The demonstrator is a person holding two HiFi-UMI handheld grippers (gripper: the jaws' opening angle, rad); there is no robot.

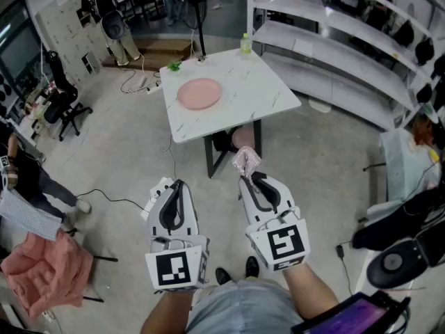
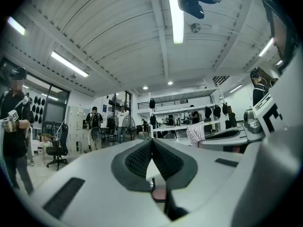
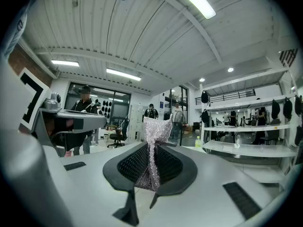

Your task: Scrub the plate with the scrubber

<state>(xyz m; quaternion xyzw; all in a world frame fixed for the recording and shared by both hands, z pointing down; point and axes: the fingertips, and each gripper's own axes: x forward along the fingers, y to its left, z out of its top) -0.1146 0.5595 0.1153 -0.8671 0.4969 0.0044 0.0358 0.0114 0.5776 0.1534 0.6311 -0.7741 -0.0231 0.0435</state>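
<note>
A pink plate lies on the white marble table, well ahead of both grippers. My right gripper is shut on a silvery mesh scrubber, which sticks out past its tips; in the right gripper view the scrubber is pinched between the dark pads. My left gripper is shut with nothing in it, and its pads meet. Both grippers are held side by side above the floor, short of the table.
A small green thing and a pale green bottle sit at the table's far edge. White shelving runs along the right. Office chairs, cables and people stand on the left. A pink cloth hangs at the lower left.
</note>
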